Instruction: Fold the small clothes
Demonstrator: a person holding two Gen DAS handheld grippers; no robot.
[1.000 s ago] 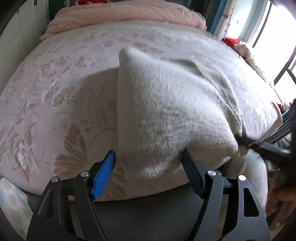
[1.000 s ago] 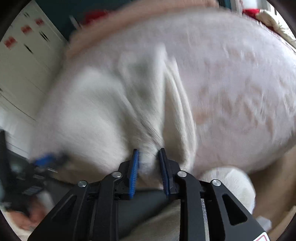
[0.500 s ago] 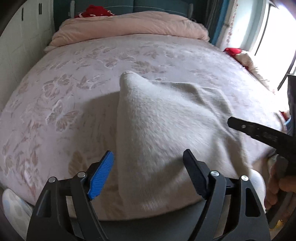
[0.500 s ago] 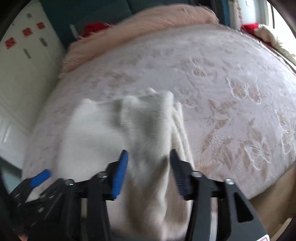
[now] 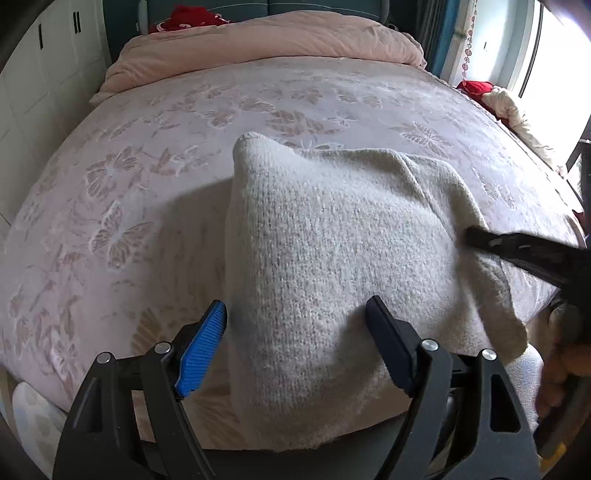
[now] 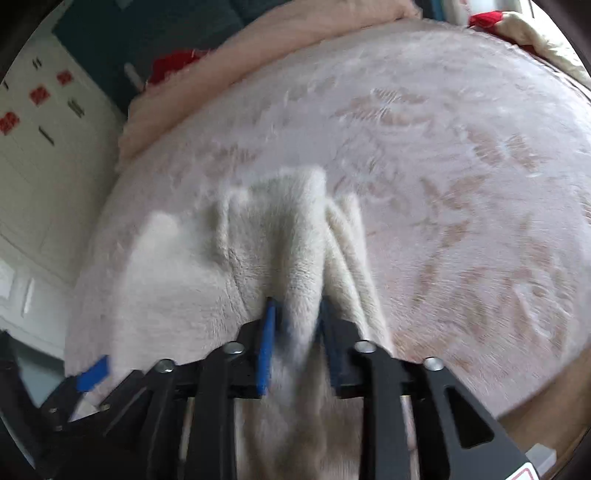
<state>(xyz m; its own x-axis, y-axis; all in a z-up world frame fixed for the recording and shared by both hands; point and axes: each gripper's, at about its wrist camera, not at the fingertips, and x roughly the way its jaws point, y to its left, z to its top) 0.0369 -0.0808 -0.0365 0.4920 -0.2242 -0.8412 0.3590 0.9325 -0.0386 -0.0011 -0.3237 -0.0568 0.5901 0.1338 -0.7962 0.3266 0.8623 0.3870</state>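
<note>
A cream knitted sweater (image 5: 332, 266) lies folded on the pink bed near its front edge. My left gripper (image 5: 295, 317) is open, its jaws straddling the sweater's near end without pinching it. My right gripper (image 6: 295, 314) is shut on a bunched fold of the sweater (image 6: 291, 254) at its right side. The right gripper's finger also shows in the left wrist view (image 5: 517, 251), reaching in from the right onto the sweater's right edge. The left gripper's blue pad shows low left in the right wrist view (image 6: 92, 373).
The pink butterfly-patterned bedspread (image 5: 155, 177) covers the bed. A rolled pink duvet (image 5: 266, 44) lies along the far end with a red item (image 5: 192, 16) behind it. White cupboards (image 6: 33, 155) stand left. A window (image 5: 554, 55) and red and cream cloth (image 5: 495, 96) are at right.
The right gripper let go of the sweater, opened, then closed again on a fold at its right side. The left gripper stayed open and pulled back slightly, showing more of the bed.
</note>
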